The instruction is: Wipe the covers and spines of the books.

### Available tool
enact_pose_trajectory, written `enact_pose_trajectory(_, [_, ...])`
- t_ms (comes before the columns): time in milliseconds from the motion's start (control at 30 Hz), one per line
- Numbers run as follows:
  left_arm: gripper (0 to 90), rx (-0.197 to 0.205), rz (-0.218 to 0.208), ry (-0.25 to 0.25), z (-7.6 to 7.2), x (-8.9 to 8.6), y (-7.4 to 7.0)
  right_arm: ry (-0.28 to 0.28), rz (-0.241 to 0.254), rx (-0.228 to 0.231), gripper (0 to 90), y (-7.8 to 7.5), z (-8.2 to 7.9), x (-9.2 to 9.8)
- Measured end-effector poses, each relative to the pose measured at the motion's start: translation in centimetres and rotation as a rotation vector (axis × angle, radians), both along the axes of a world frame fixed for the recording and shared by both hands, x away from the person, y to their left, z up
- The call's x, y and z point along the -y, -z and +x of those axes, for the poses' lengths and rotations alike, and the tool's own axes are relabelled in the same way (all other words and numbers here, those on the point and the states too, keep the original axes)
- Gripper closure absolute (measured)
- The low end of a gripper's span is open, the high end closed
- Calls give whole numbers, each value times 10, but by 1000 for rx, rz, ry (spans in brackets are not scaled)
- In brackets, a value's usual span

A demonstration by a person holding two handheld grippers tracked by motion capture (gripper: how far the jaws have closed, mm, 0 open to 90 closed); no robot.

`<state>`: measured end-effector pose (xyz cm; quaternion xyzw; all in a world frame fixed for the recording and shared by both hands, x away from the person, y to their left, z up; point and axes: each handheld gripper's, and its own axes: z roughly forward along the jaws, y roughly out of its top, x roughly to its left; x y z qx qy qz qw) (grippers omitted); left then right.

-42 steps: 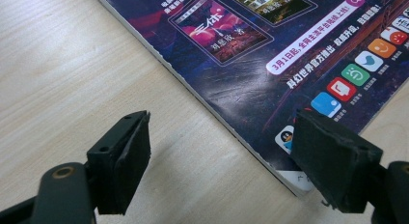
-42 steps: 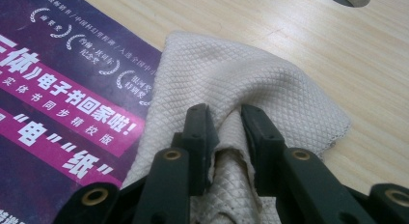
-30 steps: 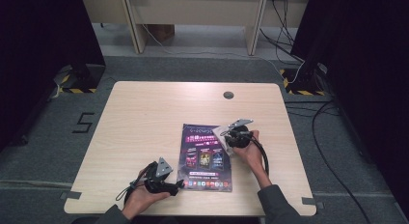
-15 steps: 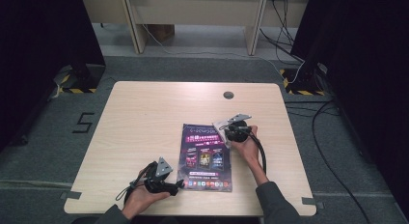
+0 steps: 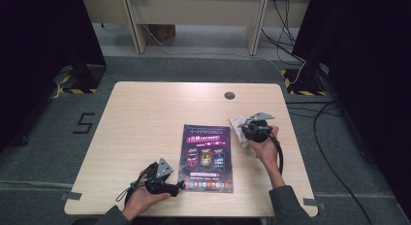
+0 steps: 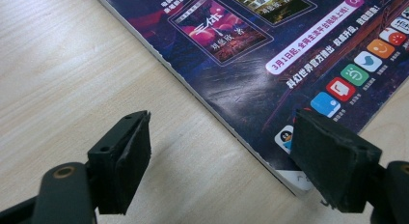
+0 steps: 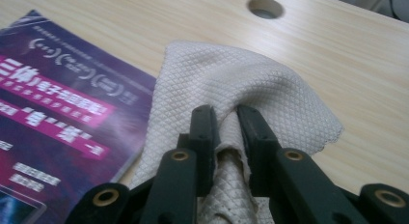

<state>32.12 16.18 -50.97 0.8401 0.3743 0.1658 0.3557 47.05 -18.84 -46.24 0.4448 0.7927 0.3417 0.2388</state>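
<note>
A purple magazine (image 5: 206, 157) lies flat on the wooden table (image 5: 145, 123), seen close up in the left gripper view as a printed cover (image 6: 270, 55). A pale waffle-weave cloth (image 7: 241, 89) is bunched to the right of the magazine (image 7: 53, 108), by its upper right corner, and shows in the high view as a light patch (image 5: 238, 125). My right gripper (image 7: 228, 122) is shut on a fold of this cloth, which rises between the jaws. My left gripper (image 6: 222, 151) stands open at the magazine's lower left corner, one jaw over the cover, the other over bare wood. In the high view it (image 5: 180, 185) sits beside that corner.
A round cable hole (image 5: 229, 95) sits near the table's far edge, also at the top of the right gripper view (image 7: 264, 7). Desk legs, cables (image 5: 339, 152) and dark curtains surround the table on a grey floor.
My right gripper has moved to the right and a little up, drawing the cloth off the magazine's corner. The left gripper has stayed in place.
</note>
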Motion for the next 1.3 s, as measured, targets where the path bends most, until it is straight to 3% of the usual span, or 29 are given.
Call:
enact_pose_trajectory(233, [214,1,1,1,0,0,0,93,7,-6,774,-1,-8,41])
enact_pose_trajectory(567, [214,3,2,1,0,0,0,177,-18,-24,772,5,-20,77])
enact_pose_trajectory(933, [214,1,3,3,0,0,0,192,-56,-47,770,16,-14,80])
enact_pose_trajectory(1300, [214,0,3,2,0,0,0,213,-60,-94,738,28,-9,86])
